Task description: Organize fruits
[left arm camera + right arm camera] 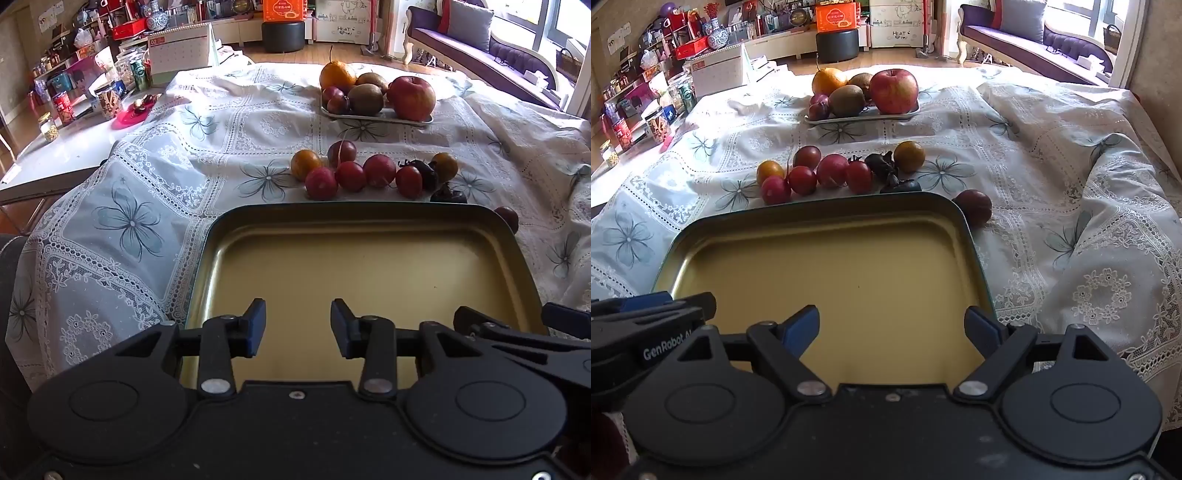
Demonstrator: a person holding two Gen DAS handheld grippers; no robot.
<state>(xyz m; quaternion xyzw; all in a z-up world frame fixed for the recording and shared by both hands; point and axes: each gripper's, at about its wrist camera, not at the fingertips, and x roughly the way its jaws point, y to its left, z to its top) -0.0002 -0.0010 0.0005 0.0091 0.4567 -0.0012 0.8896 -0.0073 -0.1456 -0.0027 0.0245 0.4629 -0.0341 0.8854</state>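
An empty gold tin tray (369,266) (827,266) lies on the tablecloth in front of both grippers. My left gripper (297,328) is open and empty over the tray's near part. My right gripper (892,328) is open and empty over the tray's near right part. Behind the tray lies a row of small fruits: red plums (321,183) (833,170), small oranges (306,164) (909,156) and dark dried pieces (424,173) (884,166). One dark plum (973,206) (506,218) lies by the tray's far right corner. Further back a white plate (376,117) (860,117) holds an apple (411,98) (894,91), kiwis, an orange and plums.
The table is covered by a lace flower-patterned cloth (129,221) (1071,184), rumpled at the right. At the left are jars, cans and a calendar (181,51) on a bare tabletop. A sofa (480,40) and shelves stand behind.
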